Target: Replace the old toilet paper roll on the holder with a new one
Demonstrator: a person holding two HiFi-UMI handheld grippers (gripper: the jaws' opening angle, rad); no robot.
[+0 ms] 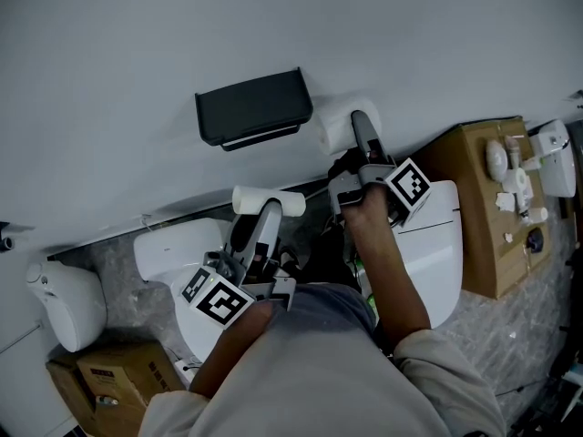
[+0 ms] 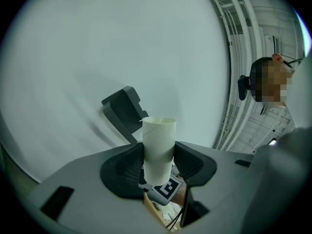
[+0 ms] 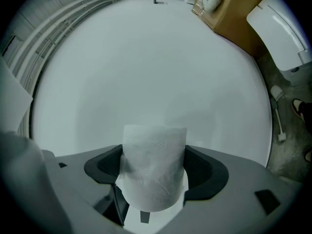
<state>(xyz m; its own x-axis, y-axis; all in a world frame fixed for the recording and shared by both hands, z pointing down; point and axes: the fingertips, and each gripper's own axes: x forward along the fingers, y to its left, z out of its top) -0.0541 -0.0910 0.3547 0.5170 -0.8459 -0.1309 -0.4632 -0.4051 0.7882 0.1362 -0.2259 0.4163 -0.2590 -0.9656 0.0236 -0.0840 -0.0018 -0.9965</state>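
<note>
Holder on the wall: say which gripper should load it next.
Right. The right gripper grips the full roll close beside the black holder; the left gripper grips only the bare cardboard tube.

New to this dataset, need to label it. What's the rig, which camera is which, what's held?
No robot: a person holds a hand-held gripper in each hand. The head view comes from a camera on the person's head, looking steeply down. The two gripper views come from cameras riding on each gripper, looking along its jaws. The left hand-held gripper is closed on an empty cardboard tube, probably the old roll's core. The right hand-held gripper is closed on a white toilet paper roll. The black holder hangs on the wall ahead; no roll shows on it. Nearby stand a toilet and a cardboard box.
</note>
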